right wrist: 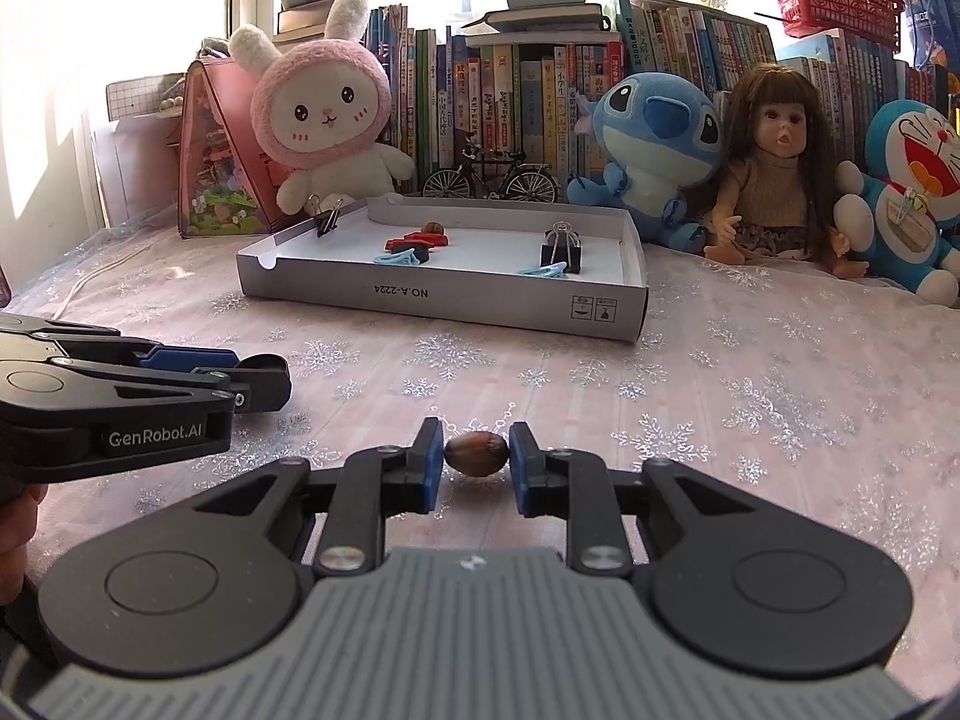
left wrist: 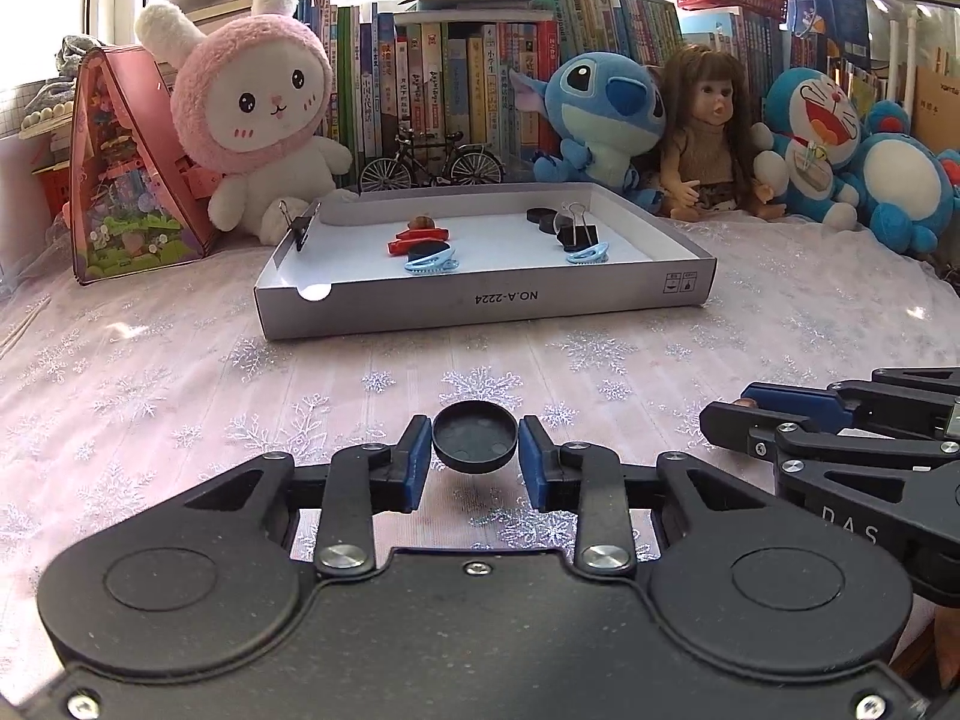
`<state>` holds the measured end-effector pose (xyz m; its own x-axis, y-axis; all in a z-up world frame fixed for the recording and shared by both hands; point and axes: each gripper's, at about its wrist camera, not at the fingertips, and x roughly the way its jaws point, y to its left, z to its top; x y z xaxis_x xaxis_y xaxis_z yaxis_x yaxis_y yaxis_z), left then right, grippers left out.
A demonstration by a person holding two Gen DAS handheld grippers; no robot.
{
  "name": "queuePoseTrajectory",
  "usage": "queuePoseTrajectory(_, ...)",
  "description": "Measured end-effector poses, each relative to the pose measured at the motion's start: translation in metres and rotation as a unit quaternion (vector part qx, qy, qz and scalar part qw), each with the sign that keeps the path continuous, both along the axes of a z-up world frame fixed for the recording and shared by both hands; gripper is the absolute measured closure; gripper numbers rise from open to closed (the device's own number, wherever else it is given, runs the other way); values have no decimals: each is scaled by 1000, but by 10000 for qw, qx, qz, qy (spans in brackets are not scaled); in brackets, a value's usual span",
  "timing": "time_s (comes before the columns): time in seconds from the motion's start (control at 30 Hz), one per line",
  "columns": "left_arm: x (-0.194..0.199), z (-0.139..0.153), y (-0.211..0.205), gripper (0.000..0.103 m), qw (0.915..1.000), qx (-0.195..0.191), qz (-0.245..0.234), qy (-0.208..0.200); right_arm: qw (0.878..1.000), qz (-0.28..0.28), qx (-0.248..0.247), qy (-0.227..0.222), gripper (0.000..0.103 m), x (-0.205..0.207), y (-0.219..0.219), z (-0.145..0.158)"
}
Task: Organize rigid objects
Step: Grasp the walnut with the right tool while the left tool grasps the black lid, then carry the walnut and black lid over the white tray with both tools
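My left gripper (left wrist: 475, 447) is shut on a round black cap (left wrist: 475, 438), held just above the snowflake cloth. A brown nut (right wrist: 477, 453) sits clamped between the blue pads of my right gripper (right wrist: 477, 456). Each gripper shows in the other's view: the right one (left wrist: 729, 417) at the right edge, the left one (right wrist: 264, 381) at the left edge. Ahead lies a shallow grey box (left wrist: 480, 303) (right wrist: 444, 294). It holds a red clip (left wrist: 420, 237), blue clips (left wrist: 429, 261), a black binder clip (left wrist: 577, 233), black caps (left wrist: 543, 217) and another nut (left wrist: 423, 221).
A binder clip (left wrist: 297, 227) grips the box's left wall. Behind the box stand a pink rabbit plush (left wrist: 258, 114), a model bicycle (left wrist: 432, 165), a blue plush (left wrist: 600, 120), a doll (left wrist: 708, 132) and a row of books (left wrist: 456, 66). A pink triangular toy box (left wrist: 126, 168) stands at the left.
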<state>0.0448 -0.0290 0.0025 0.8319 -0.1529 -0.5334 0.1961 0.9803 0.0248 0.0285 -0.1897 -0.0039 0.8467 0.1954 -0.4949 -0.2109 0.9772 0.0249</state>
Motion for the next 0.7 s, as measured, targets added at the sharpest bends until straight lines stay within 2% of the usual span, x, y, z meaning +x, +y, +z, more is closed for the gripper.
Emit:
queuePoseTrajectory(0.27,16,16,1,73,9999,-151,11,11,9999,-143,6,-32,75,13,-4,11)
queuePoseTrajectory(0.7,70,46,18,73,9990,-398,205,10,9992,-377,30,-165,75,58,-17,40)
